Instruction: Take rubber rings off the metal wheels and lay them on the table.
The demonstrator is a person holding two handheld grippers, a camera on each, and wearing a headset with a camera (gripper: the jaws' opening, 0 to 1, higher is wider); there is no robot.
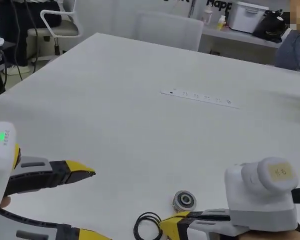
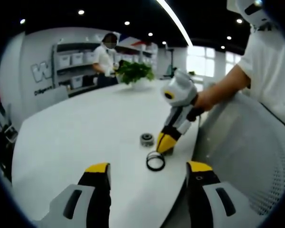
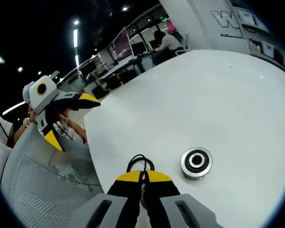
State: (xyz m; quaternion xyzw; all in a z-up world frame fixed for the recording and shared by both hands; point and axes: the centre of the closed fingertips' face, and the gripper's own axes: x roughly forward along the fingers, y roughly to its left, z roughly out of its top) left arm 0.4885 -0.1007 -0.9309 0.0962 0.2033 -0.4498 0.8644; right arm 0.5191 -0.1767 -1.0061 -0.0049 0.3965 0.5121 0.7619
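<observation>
Starting with the head view: one metal wheel [image 1: 184, 200] was recorded standing bare on the table [image 1: 115, 100]. The rubber ring [image 1: 147, 226] lay at the wheel's 8 o'clock, already off it. The right gripper [image 1: 165, 223] was entered from 3 o'clock with its tips at the ring's edge. The left gripper [image 1: 97, 204] was held at 9 o'clock, carrying nothing. Wide bare tabletop was noted toward 12 o'clock, as far as a power strip [image 1: 200, 97].

Left gripper view: the gripper's own jaws were logged wide apart. The ring [image 2: 155, 161] was seen flat, close to the table's edge at 5 o'clock, with a mesh chair [image 2: 247, 142] beyond.

Right gripper view: the jaws were found together, apparently pinching the ring's [image 3: 140, 163] near edge. The wheel [image 3: 196, 162] sat at 3 o'clock. Removal was judged done for this wheel, with only the release left.
</observation>
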